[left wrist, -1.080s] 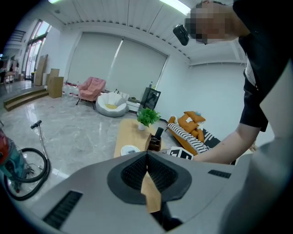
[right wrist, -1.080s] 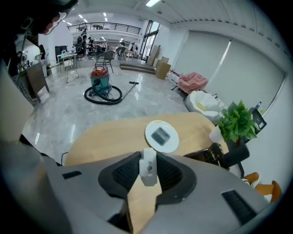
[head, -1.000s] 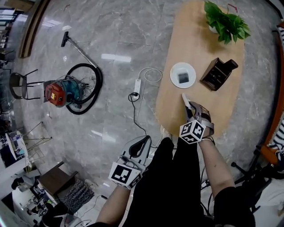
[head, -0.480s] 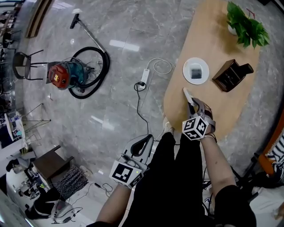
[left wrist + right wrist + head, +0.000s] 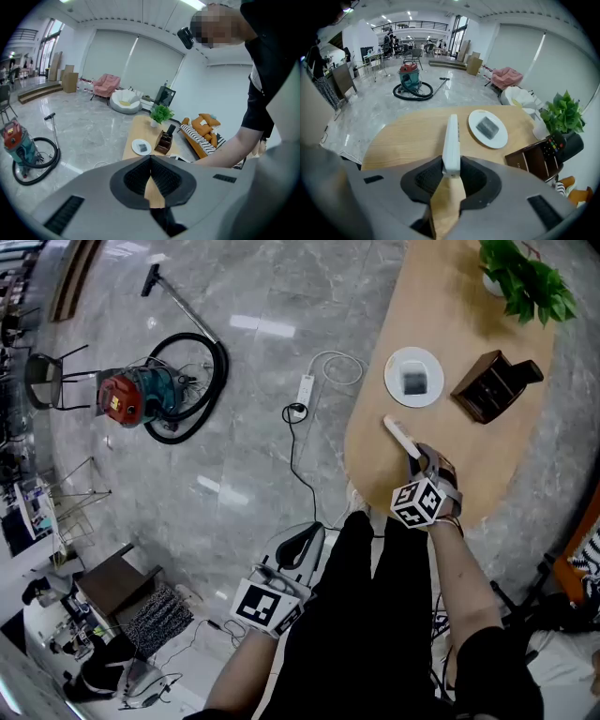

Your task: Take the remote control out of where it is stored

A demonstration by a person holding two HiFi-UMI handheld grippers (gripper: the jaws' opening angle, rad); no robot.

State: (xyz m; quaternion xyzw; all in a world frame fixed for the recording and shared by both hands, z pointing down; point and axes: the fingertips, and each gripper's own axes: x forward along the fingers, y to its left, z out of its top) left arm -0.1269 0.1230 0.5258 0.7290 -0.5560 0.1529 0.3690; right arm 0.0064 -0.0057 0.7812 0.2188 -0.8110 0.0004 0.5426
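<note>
My right gripper [image 5: 419, 457] is shut on the near end of a slim white remote control [image 5: 401, 437], which it holds on edge over the near end of the oval wooden table [image 5: 450, 474]. In the right gripper view the remote [image 5: 451, 143] sticks out forward from between the pads [image 5: 426, 178]. A dark wooden holder [image 5: 492, 385] stands farther along the table with a black remote [image 5: 555, 143] in it. My left gripper [image 5: 305, 542] hangs low beside the person's leg, off the table. Its jaws are closed, with nothing between them [image 5: 150, 161].
A white plate [image 5: 412, 377] with a grey block on it lies between the held remote and the holder. A potted plant [image 5: 530, 282] stands at the table's far end. On the marble floor are a vacuum cleaner [image 5: 141, 399] and a power strip [image 5: 304, 390] with its cable.
The head view has shifted. The right gripper keeps its hold on the white remote, which now leans a little more to the left. The left gripper has stayed where it was.
</note>
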